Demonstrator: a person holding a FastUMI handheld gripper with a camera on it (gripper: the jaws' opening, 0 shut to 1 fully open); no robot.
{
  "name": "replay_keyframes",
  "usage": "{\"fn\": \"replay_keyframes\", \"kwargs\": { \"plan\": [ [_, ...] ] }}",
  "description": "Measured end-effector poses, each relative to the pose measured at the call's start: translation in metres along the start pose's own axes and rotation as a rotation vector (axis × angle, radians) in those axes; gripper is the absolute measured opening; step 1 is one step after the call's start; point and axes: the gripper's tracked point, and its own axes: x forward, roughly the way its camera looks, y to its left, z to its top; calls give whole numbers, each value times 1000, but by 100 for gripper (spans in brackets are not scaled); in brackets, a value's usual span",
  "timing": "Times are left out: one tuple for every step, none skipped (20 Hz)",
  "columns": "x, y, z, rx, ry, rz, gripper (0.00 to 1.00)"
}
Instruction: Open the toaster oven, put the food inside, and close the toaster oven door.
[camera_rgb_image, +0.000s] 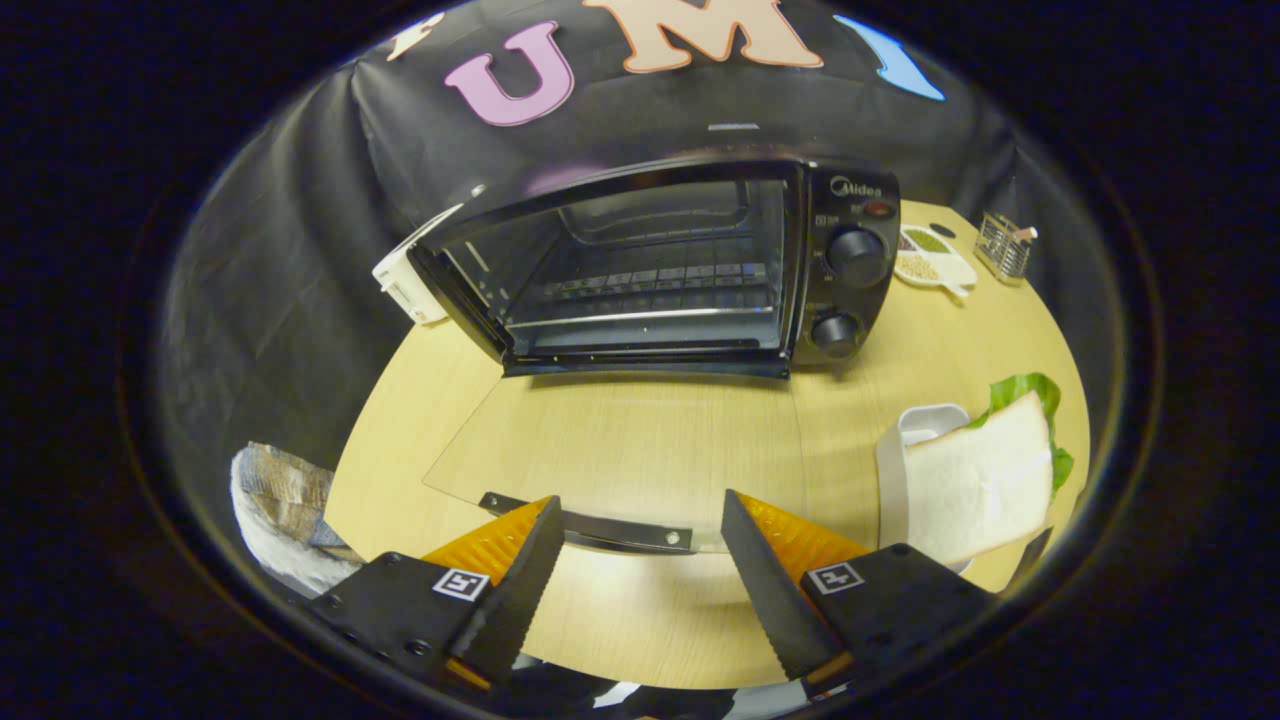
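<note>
The gripper (640, 520) hangs with its two orange-and-black fingers (520, 570) spread wide and holding nothing, one tip on each side of the door handle (590, 528). That straddle fits a hand at the handle's level with the door down; the fingers are not pressing on it.

The toaster oven (660, 265) stands beyond the fingers on the round wooden table (420, 400), turned to face them. Its glass door (620, 450) lies folded flat toward the gripper, so clear that the wood grain reads through it and only its outline and the dark handle bar give it away. Inside, a wire rack (650, 285) crosses the dark cavity, bare and apparently ready to take food. Two black knobs (857, 255) sit one above the other on the right-hand control panel.

The food waits to the right of the fingers: a sandwich (985, 485) of white bread with green lettuce showing behind, propped in a white dish (900, 440). With the door open, the likely next move is toward it.

Farther off, past the oven's right side, sit a small white dish of grains (930, 257) and a wire holder (1003, 245). A white object (405, 285) peeks out at the oven's left.
</note>
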Motion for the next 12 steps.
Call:
{"fn": "replay_keyframes", "kwargs": {
  "plan": [
    [4,-1,-6,11,14,1,99],
    [8,-3,-11,20,31,-2,99],
    [10,-4,-18,31,44,-3,99],
    [11,-4,-19,39,47,-4,99],
    [13,-6,-16,47,33,-7,99],
    [13,-7,-15,54,32,-7,99],
    [15,-8,-17,57,36,-10,98],
    [15,-9,-16,58,40,-12,97],
    [18,-9,-16,60,41,-13,96],
    [18,-9,-16,62,43,-14,95],
    [18,-9,-17,58,42,-14,95],
    [18,-9,-17,52,43,-16,95]
  ]
}}
